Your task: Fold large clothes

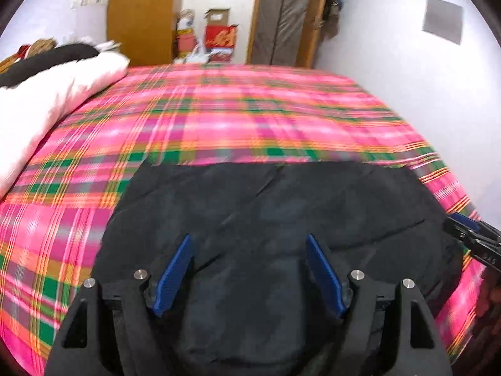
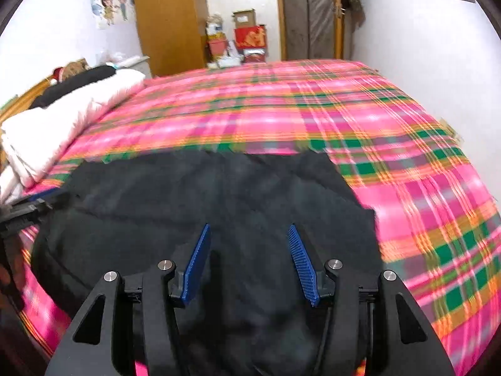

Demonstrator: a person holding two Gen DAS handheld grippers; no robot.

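Black garment (image 1: 266, 213): matt, soft cloth, faintly napped, with shallow creases.
Bedspread (image 1: 219, 109): woven plaid cloth in pink, green and orange, slight sheen.
White quilt (image 1: 47, 94), far left: puffy, smooth cloth.
Left gripper (image 1: 249, 241) and right gripper (image 2: 249, 230): matt black plastic bodies, ribbed blue pads (image 2: 197, 266), polished metal pins.
Wardrobe (image 2: 169, 18), far: smooth, semi-gloss wood.
Boxes (image 2: 247, 28), far: cardboard, one glossy red.
Wall poster (image 2: 109, 3): paper.

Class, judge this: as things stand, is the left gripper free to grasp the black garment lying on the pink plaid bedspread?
Probably yes. The left gripper has its jaws open directly over the black garment, and nothing lies between them. The right gripper is also open, over another part of the cloth.
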